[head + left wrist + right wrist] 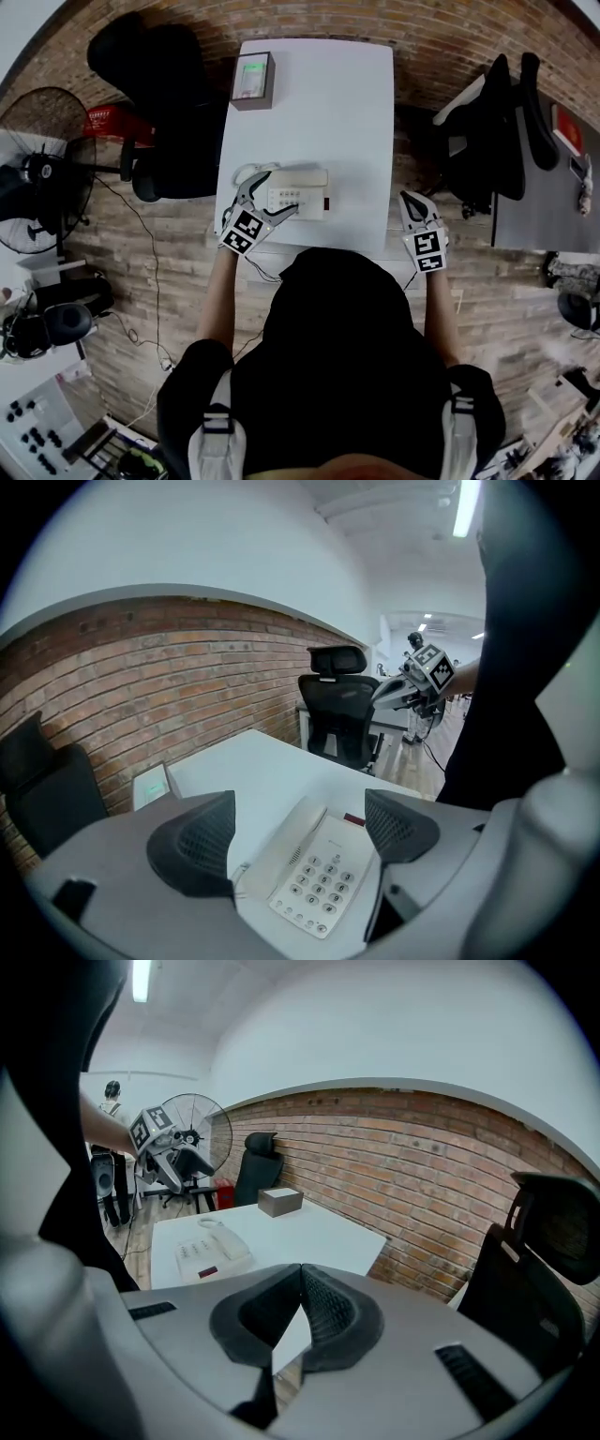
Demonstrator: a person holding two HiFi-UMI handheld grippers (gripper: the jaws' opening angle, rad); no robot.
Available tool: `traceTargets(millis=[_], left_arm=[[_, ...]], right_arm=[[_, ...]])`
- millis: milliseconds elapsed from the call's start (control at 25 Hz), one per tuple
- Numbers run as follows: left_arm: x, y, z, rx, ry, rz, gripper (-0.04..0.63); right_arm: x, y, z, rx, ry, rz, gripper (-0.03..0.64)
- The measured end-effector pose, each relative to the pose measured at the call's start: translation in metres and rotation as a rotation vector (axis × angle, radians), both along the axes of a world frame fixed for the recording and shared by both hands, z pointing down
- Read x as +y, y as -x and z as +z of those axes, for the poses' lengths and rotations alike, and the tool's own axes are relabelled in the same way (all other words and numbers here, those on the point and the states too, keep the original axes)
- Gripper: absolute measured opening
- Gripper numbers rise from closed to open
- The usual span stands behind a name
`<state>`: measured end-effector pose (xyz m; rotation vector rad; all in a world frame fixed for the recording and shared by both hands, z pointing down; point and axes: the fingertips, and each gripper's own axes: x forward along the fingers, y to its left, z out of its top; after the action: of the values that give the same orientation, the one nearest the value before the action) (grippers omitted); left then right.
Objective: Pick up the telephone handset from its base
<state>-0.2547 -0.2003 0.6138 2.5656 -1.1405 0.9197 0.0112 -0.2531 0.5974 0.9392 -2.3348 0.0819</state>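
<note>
A cream telephone (298, 195) lies near the front edge of the white table (319, 103). Its handset (298, 177) rests in the cradle along the far side of the base. In the left gripper view the handset (281, 844) lies left of the keypad (323, 885). My left gripper (268, 200) is open at the phone's left end, with one jaw on each side of the phone (305, 864) and nothing held. My right gripper (413, 201) hangs off the table's right edge, shut and empty, pads (319, 1309) together. The phone (212, 1251) shows far left there.
A small grey box with a green display (251, 79) stands at the table's far left corner. A black office chair (167, 103) is left of the table and another (495, 141) right of it. A floor fan (39, 169) stands further left. A coiled cord (247, 174) lies by the phone.
</note>
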Motion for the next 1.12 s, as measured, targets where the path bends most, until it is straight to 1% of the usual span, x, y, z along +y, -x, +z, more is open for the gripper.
traceTargets(millis=[200,280,400,480,640,800,1000,1120], left_arm=[[-0.007,0.003,0.025,-0.035,0.062,0.090,0.422],[-0.008,0.004,0.033,-0.037,0.088,0.122,0.422],[-0.010,0.005,0.044,-0.038,0.122,0.159,0.422],[-0.012,0.005,0.050,-0.053,0.130,0.189,0.422],[-0.020,0.004,0.061,-0.074,0.122,0.261,0.422],[-0.023,0.002,0.081,-0.125,0.147,0.345,0.422],[-0.029,0.002,0.105,-0.220,0.166,0.440,0.421],[-0.033,-0.001,0.112,-0.232,0.184,0.477,0.422]], right_arm=[[-0.002,0.003,0.003,0.007,0.002,0.030,-0.002],[-0.002,0.005,0.006,0.006,0.007,0.046,-0.002],[-0.004,0.009,0.008,-0.023,0.018,0.078,-0.002],[-0.005,0.011,0.008,-0.042,0.021,0.101,-0.002],[-0.005,0.014,0.010,-0.031,0.020,0.124,-0.002],[-0.003,0.014,0.015,-0.020,0.026,0.148,-0.002],[-0.001,0.009,0.024,-0.007,0.047,0.181,-0.002],[0.000,0.004,0.027,-0.004,0.062,0.207,-0.002]])
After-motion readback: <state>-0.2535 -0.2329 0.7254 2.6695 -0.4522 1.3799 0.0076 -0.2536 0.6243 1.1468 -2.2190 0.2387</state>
